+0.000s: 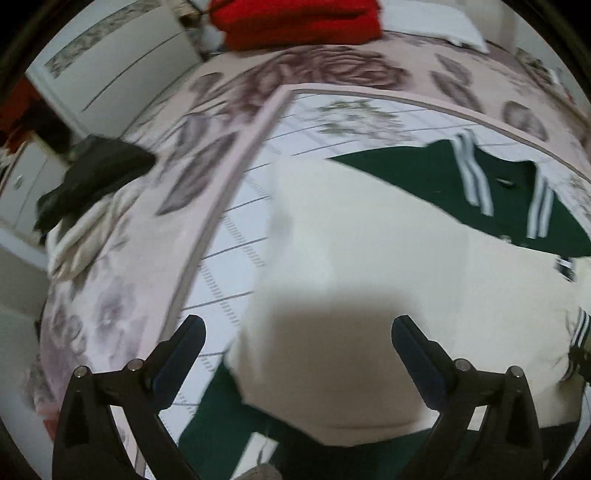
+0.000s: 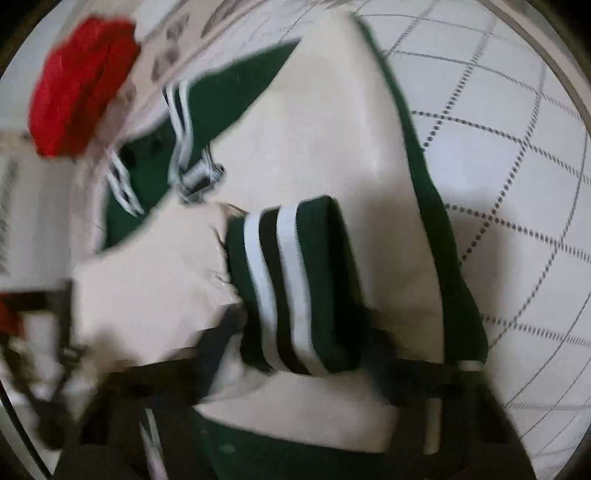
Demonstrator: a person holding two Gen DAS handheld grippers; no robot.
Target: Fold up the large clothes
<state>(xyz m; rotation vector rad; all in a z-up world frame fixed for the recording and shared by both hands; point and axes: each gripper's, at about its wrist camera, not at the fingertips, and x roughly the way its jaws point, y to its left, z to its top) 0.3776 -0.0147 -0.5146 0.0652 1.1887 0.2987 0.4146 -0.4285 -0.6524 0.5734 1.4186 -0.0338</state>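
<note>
On the bed [image 1: 110, 295], our view runs left to right from a dark garment [image 1: 96, 173] heaped on pale cloth at the floral cover's left edge, past a folded red blanket [image 1: 299, 22] at the far side, to the green and cream varsity jacket [image 1: 369, 236] lying on the white quilted spread [image 1: 236, 229] in the middle. Our left gripper [image 1: 295, 332] hangs over the jacket's cream sleeve with its jaws spread wide and nothing between them, its shadow falling on the fabric below. Further right, the jacket's green body shows with its striped collar [image 1: 476, 177]. In the right wrist view, blurred by motion, the same jacket [image 2: 332, 129] fills the frame, cream sleeve folded across green, with the red blanket [image 2: 81, 85] at upper left. Our right gripper [image 2: 295, 369] sits at the striped cuff [image 2: 284, 288], its jaws narrowed on either side of the green, white and black ribbing; we cannot tell through the blur whether the pads press on it.
</note>
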